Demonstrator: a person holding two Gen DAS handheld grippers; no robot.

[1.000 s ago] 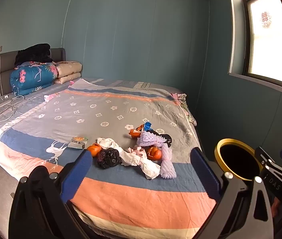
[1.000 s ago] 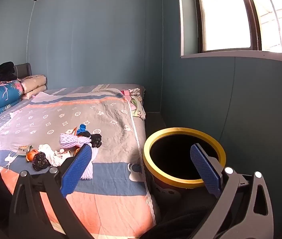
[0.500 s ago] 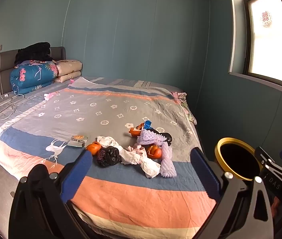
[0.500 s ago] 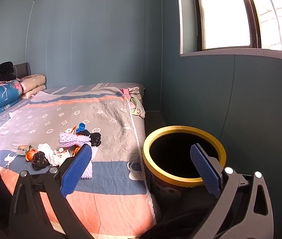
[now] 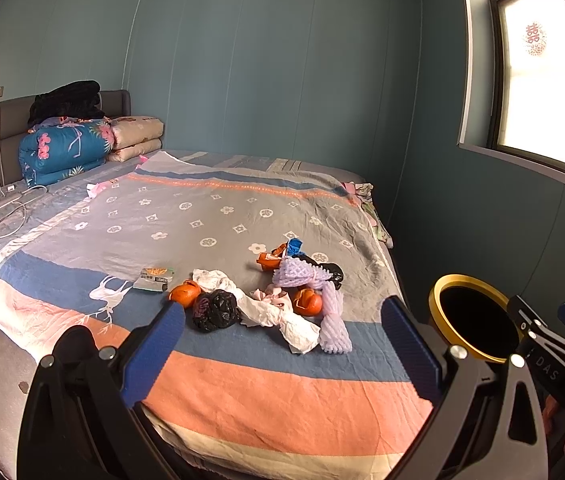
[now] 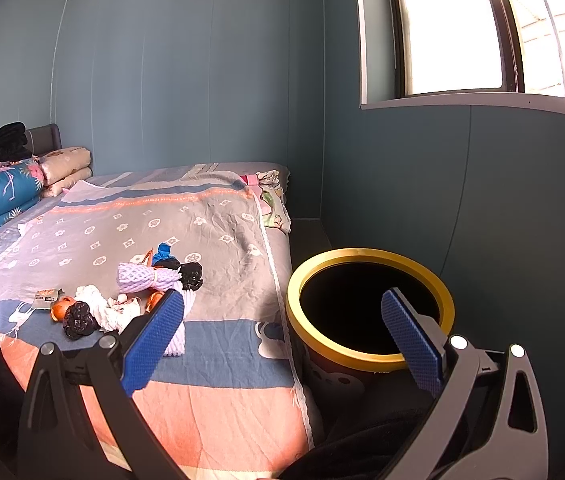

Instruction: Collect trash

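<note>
A heap of trash lies on the bed near its foot: orange peels (image 5: 184,293), a black crumpled bag (image 5: 216,310), white tissue (image 5: 274,312), purple foam netting (image 5: 332,322) and a small snack wrapper (image 5: 154,278). The heap also shows in the right wrist view (image 6: 122,304). A black bin with a yellow rim (image 6: 370,256) stands on the floor to the right of the bed; it also shows in the left wrist view (image 5: 442,284). My left gripper (image 5: 282,344) is open and empty, short of the heap. My right gripper (image 6: 282,336) is open and empty, near the bin.
The bed (image 5: 222,392) has a patterned cover. Folded quilts (image 5: 62,148) and pillows are stacked at the headboard. White cables (image 5: 6,208) lie at the bed's left edge. A blue wall with a window (image 6: 462,28) stands right of the bin.
Both views have shifted slightly; the trash heap and bin sit a little lower in the left view. Both grippers stay open and empty.
</note>
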